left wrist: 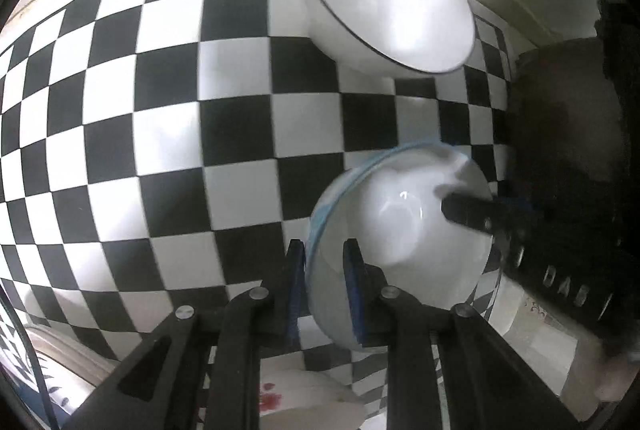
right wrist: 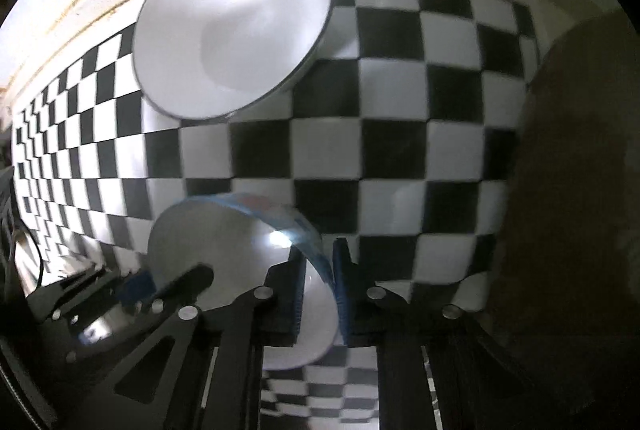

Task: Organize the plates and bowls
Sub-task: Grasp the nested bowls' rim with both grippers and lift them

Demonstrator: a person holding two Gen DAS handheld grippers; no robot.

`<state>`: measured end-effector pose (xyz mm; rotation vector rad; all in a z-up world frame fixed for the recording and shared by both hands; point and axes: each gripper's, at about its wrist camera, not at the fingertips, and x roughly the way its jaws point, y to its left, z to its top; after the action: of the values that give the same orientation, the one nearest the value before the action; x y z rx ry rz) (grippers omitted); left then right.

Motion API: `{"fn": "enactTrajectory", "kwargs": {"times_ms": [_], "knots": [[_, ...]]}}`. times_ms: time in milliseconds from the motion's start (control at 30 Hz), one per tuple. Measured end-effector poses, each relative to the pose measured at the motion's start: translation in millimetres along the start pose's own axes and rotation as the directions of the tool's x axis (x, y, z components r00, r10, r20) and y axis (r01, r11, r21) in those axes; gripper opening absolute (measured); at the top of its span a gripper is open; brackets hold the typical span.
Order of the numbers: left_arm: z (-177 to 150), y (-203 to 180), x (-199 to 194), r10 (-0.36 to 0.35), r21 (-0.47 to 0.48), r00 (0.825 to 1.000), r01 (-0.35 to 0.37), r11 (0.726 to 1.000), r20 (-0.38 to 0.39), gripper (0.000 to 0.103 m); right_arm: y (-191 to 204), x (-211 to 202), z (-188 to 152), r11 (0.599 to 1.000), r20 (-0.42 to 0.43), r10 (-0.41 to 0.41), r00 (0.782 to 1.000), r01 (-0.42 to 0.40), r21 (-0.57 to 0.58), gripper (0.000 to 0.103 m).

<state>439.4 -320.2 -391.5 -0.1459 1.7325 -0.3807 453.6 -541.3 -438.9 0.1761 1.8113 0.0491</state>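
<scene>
A white bowl with a pale blue rim (left wrist: 400,222) hangs tilted over the black-and-white checkered cloth (left wrist: 160,109). My left gripper (left wrist: 324,250) is shut on its rim, one pad inside and one outside. In the same view, a finger of the right gripper (left wrist: 468,213) reaches into the bowl from the right. In the right wrist view my right gripper (right wrist: 320,254) is shut on the opposite rim of the same bowl (right wrist: 224,242), and the left gripper's finger (right wrist: 188,282) shows at lower left. A larger white bowl with a dark rim (left wrist: 388,1) (right wrist: 236,25) stands on the cloth beyond.
A cream wall edge runs along the far side of the cloth (right wrist: 400,133). A dark brown mass (left wrist: 568,109) (right wrist: 580,169) fills the right side. A patterned plate (left wrist: 68,370) and a white dish with a red mark (left wrist: 288,390) lie below the left gripper.
</scene>
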Motion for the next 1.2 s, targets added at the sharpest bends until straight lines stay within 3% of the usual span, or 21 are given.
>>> {"fn": "enactTrajectory", "kwargs": {"times_ms": [167,300,400,667,1033,1200], "knots": [[1,1,8,0.016,0.014,1.0,-0.016,1.0,-0.026,0.018,4,14,-8,1.0,-0.042,0.022,0.999,-0.022,-0.01,0.015],[1,-4,11,0.01,0.01,1.0,-0.01,1.0,-0.011,0.018,0,18,-14,1.0,-0.013,0.016,1.0,-0.016,0.014,0.008],[-2,-5,9,0.007,0.017,1.0,-0.007,1.0,-0.009,0.018,-8,17,-21,0.998,-0.006,0.049,0.999,-0.049,0.042,0.008],[-17,-4,-28,0.006,0.05,1.0,-0.007,0.999,0.029,0.018,-10,-2,-42,0.996,0.026,0.083,0.996,-0.084,0.041,0.007],[-74,-6,-77,0.001,0.108,0.997,-0.009,0.994,0.075,0.018,4,-43,-100,0.99,0.073,0.138,0.988,-0.138,0.001,0.007],[-105,6,-80,0.003,0.117,0.998,-0.011,0.993,0.064,0.018,24,-43,-135,0.988,0.07,0.152,0.986,-0.151,-0.018,0.007]]}}
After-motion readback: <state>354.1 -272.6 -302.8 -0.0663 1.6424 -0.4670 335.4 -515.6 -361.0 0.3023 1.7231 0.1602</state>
